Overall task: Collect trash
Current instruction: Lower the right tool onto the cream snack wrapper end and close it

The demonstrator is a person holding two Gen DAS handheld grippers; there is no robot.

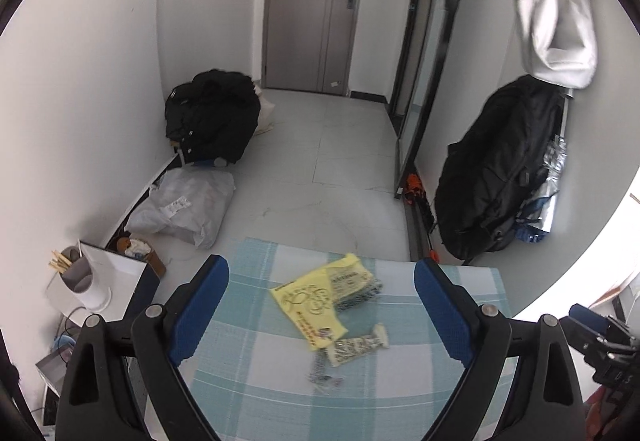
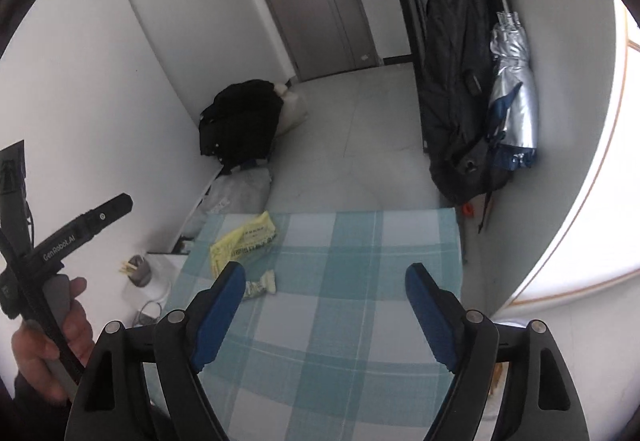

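Two wrappers (image 1: 316,301) (image 1: 358,347), two black bags (image 1: 214,117) (image 1: 500,169), one umbrella (image 2: 514,89).

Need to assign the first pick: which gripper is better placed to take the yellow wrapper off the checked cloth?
Left, probably. The left gripper is open with the yellow wrapper lying straight ahead between its fingers. The right gripper, also open, faces bare checked cloth, with the wrapper off beyond its left finger.

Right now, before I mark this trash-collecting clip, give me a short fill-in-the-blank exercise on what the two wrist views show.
1. The yellow wrapper lies on a tablecloth checked in white and ____.
2. The left gripper and right gripper both have jaws that are ____.
3. The small crumpled wrapper lies ____ the yellow one.
4. The cup of wooden sticks stands off the cloth's ____ side.

Missing words: blue; open; beside; left
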